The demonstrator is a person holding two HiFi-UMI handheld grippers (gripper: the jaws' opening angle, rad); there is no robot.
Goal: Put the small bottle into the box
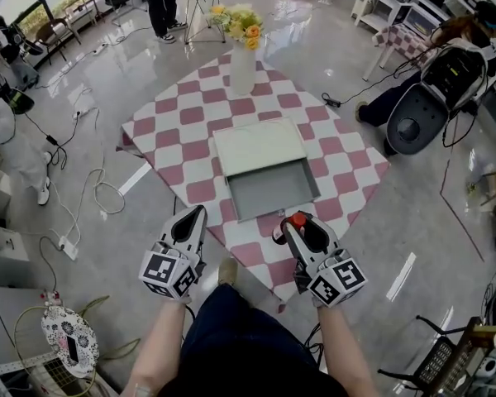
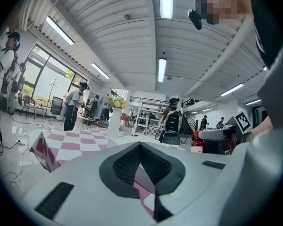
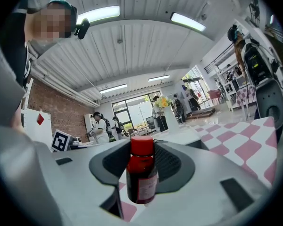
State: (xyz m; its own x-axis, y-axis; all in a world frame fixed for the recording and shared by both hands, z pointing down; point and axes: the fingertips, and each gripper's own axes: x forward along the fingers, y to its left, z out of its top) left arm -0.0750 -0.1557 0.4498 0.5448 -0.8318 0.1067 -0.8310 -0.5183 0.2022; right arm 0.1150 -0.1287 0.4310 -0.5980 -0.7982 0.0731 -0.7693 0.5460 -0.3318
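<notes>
The small bottle (image 3: pixel 142 173), dark red with a red cap (image 1: pixel 298 219), stands upright between the jaws of my right gripper (image 1: pixel 293 223) (image 3: pixel 142 149), which is shut on it. It hangs over the near edge of the checkered table, just in front of the box's right corner. The box (image 1: pixel 269 190) is a shallow grey tray, open, with its white lid (image 1: pixel 258 145) lying behind it. My left gripper (image 1: pixel 200 212) (image 2: pixel 140 145) is shut and holds nothing, near the table's front edge, left of the box.
A white vase with yellow flowers (image 1: pixel 242 66) stands at the far side of the pink-and-white cloth (image 1: pixel 182 131). Cables (image 1: pixel 91 195) trail over the floor on the left. A person sits by a round chair (image 1: pixel 417 118) at the right.
</notes>
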